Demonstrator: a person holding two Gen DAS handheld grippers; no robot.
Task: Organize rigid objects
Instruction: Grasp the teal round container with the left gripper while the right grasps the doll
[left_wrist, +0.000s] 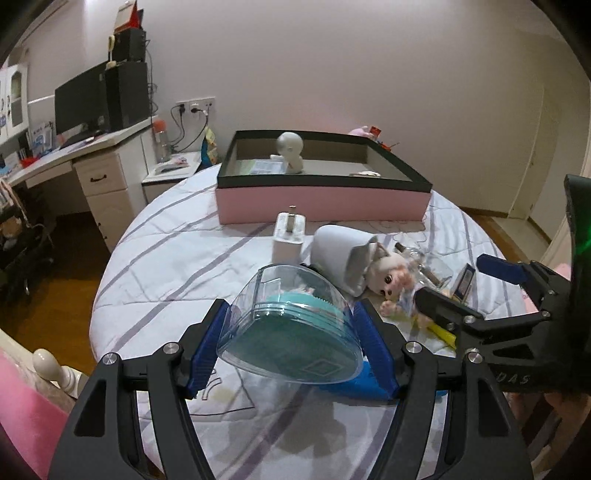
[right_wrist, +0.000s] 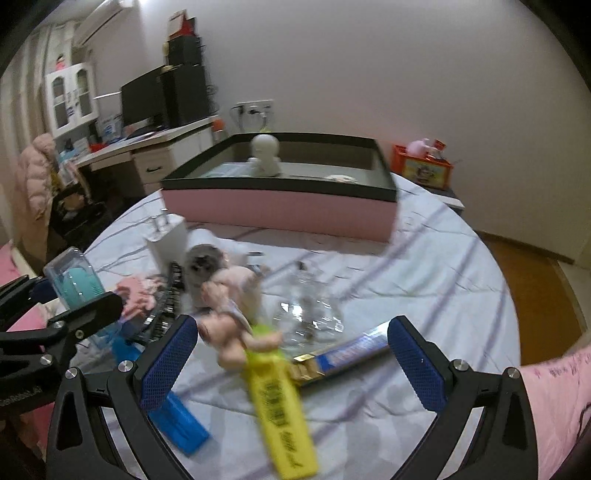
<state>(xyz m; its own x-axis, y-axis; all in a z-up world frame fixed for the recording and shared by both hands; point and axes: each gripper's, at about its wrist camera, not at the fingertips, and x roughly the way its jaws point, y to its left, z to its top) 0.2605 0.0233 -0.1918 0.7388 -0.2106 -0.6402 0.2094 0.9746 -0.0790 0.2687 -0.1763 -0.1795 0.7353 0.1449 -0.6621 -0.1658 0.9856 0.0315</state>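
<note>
My left gripper (left_wrist: 291, 317) is shut on a clear plastic case (left_wrist: 295, 325) with a teal item inside, held just above the striped bedsheet. The right wrist view shows that case (right_wrist: 74, 284) at the far left. My right gripper (right_wrist: 293, 328) stands open over a blurred yellow tag (right_wrist: 280, 406), a doll (right_wrist: 229, 295) and a glass bottle (right_wrist: 306, 310), gripping nothing. It enters the left wrist view as the right gripper (left_wrist: 465, 284) at the right edge. A pink box with a black rim (left_wrist: 325, 206) lies beyond, holding a white figurine (left_wrist: 291, 151).
A white charger (left_wrist: 290, 236), a white cup-shaped thing (left_wrist: 340, 254) and a blue block (right_wrist: 181, 424) lie on the round bed. A gold-and-blue carton (right_wrist: 343, 358) lies by the right pad. A desk (left_wrist: 92, 144) stands left, an orange crate (right_wrist: 421, 166) behind.
</note>
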